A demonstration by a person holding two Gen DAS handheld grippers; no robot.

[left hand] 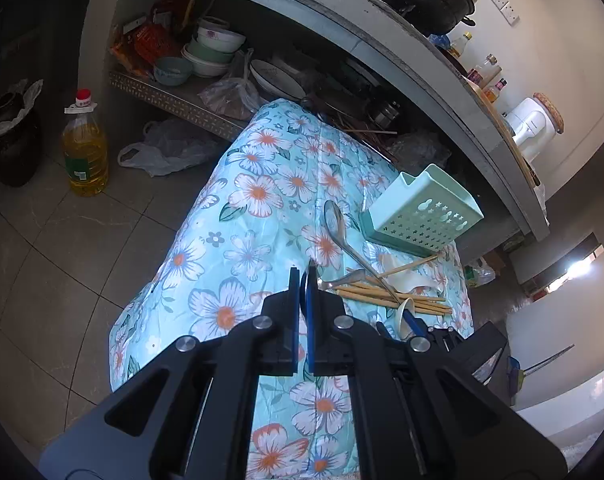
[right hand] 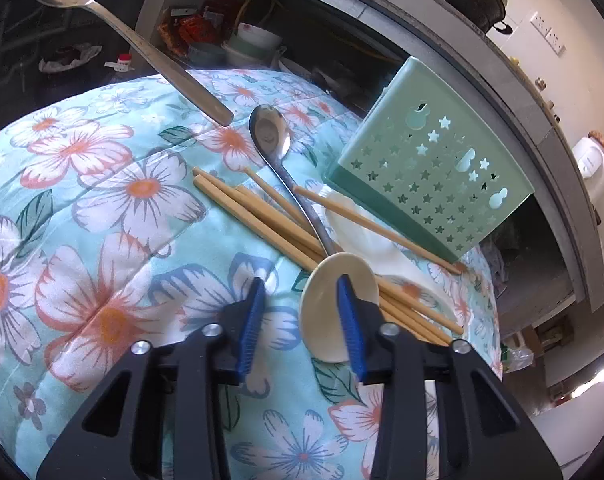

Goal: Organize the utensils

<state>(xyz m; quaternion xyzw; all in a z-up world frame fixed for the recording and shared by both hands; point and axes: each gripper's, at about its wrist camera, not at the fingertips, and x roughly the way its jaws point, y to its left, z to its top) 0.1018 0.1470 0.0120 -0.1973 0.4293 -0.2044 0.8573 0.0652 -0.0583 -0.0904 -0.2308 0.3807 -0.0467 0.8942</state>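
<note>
Left claw: your left claw is pinching the handle of a metal spoon; the right wrist view shows that spoon lifted above the surface, bowl up and away from the pile.
Right claw: your right claw is spread wide, low over the floral cloth, with the cream ceramic spoon lying between its fingers, untouched as far as you can see.
Second metal spoon: the second metal spoon lies on the cloth, its handle running under the pile.
Chopsticks: the wooden chopsticks lie loose and crossed just beside the ceramic spoon.
Holder: the green utensil holder sits tilted at the surface's far edge, next to the concrete counter.
</note>
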